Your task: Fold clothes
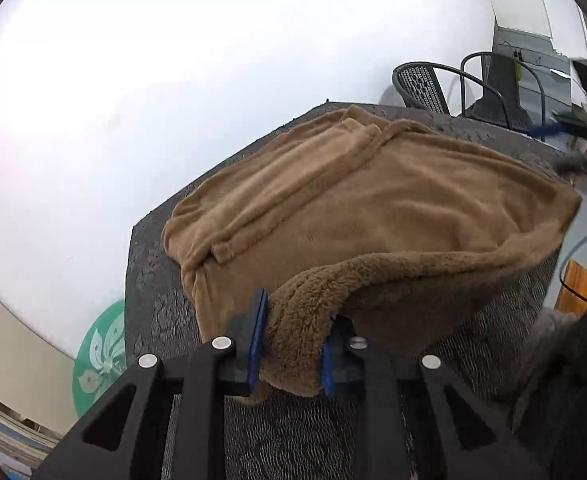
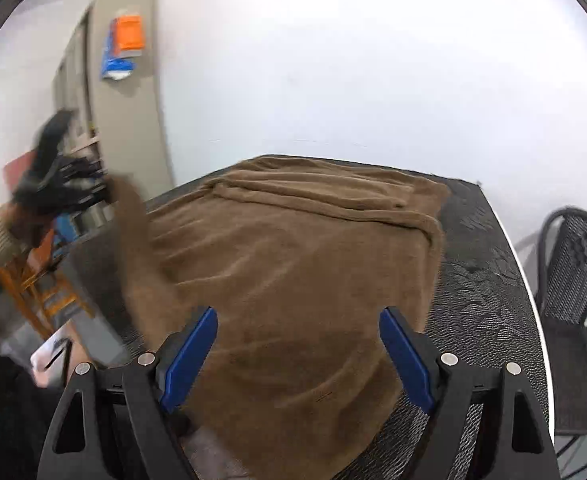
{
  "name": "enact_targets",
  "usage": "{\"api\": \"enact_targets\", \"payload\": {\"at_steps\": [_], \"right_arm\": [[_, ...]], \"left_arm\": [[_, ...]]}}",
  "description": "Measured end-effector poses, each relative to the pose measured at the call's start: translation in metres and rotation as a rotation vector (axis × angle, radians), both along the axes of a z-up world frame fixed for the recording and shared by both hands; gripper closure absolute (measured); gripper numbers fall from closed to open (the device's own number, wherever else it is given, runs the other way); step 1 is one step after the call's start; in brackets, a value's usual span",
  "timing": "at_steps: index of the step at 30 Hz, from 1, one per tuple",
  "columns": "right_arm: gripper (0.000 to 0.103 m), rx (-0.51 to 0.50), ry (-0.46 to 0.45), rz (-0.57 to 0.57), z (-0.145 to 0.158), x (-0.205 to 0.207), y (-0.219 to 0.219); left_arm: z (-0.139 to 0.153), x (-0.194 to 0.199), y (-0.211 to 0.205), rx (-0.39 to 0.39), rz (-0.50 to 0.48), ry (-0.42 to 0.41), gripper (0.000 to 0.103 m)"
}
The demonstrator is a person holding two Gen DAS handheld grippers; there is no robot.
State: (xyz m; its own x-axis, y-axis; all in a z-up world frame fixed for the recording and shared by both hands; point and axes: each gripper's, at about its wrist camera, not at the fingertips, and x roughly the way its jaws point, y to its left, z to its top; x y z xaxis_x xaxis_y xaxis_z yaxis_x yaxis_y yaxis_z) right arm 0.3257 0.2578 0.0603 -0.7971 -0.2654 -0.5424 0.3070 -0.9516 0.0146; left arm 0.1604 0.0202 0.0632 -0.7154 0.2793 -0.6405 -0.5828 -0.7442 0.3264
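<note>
A brown fleece garment (image 1: 373, 200) lies spread on a dark patterned table (image 1: 149, 280). My left gripper (image 1: 291, 340) is shut on a near corner of the garment and holds it lifted off the table. In the right wrist view the garment (image 2: 293, 264) fills the middle of the table (image 2: 489, 288). My right gripper (image 2: 297, 356) is open and empty, its blue pads on either side of the garment's near hem. The left gripper (image 2: 93, 192) shows blurred at the left, holding the raised corner.
Black mesh chairs (image 1: 425, 88) stand beyond the table's far right corner; one also shows at the right in the right wrist view (image 2: 573, 264). A green round sign (image 1: 101, 356) sits low left. A white wall (image 2: 333, 60) is behind the table.
</note>
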Motion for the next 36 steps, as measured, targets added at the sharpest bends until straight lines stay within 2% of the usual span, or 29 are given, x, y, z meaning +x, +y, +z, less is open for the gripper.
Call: {"api": "enact_targets", "payload": {"at_steps": [3, 5, 6, 9, 14, 17, 22, 26, 28, 29, 30, 31, 33, 36], "right_arm": [[0.018, 0.074, -0.015, 0.116, -0.009, 0.011, -0.036], [0.021, 0.117, -0.038, 0.095, -0.017, 0.006, -0.037], [0.028, 0.139, -0.05, 0.084, -0.021, 0.004, -0.037], [0.038, 0.204, -0.084, 0.052, -0.033, -0.003, -0.039], [0.042, 0.294, -0.13, -0.015, -0.048, -0.008, -0.027], [0.042, 0.3, -0.145, -0.065, -0.05, -0.004, -0.008], [0.044, 0.32, -0.102, -0.063, -0.046, 0.001, -0.007], [0.044, 0.423, -0.043, -0.009, -0.045, 0.009, -0.024], [0.044, 0.427, -0.026, -0.004, -0.043, 0.009, -0.026], [0.051, 0.422, -0.025, -0.01, -0.042, 0.008, -0.025], [0.07, 0.417, -0.023, -0.017, -0.04, 0.008, -0.024], [0.076, 0.415, -0.023, -0.024, -0.038, 0.007, -0.023], [0.082, 0.413, -0.038, -0.025, -0.038, 0.002, -0.023], [0.084, 0.387, -0.048, -0.031, -0.035, -0.005, -0.021]], "left_arm": [[0.003, -0.01, 0.004, 0.018, -0.004, -0.008, 0.078], [0.004, -0.012, 0.005, 0.019, -0.006, -0.008, 0.078], [0.004, -0.014, 0.004, 0.018, -0.006, -0.007, 0.078], [0.003, -0.016, 0.001, 0.02, -0.002, -0.006, 0.078], [0.001, -0.017, -0.007, 0.054, 0.017, -0.019, 0.078], [-0.004, -0.021, -0.01, 0.069, 0.024, -0.037, 0.078], [-0.011, -0.023, -0.012, 0.066, 0.03, -0.06, 0.078], [-0.014, -0.021, -0.016, 0.065, 0.036, -0.069, 0.078], [-0.016, -0.02, -0.019, 0.061, 0.04, -0.073, 0.077], [-0.017, -0.019, -0.02, 0.06, 0.042, -0.076, 0.078], [-0.018, -0.018, -0.021, 0.059, 0.045, -0.079, 0.077], [-0.019, -0.017, -0.022, 0.061, 0.047, -0.082, 0.077], [-0.021, -0.016, -0.024, 0.07, 0.052, -0.091, 0.077], [-0.022, -0.015, -0.029, 0.097, 0.065, -0.1, 0.077]]}}
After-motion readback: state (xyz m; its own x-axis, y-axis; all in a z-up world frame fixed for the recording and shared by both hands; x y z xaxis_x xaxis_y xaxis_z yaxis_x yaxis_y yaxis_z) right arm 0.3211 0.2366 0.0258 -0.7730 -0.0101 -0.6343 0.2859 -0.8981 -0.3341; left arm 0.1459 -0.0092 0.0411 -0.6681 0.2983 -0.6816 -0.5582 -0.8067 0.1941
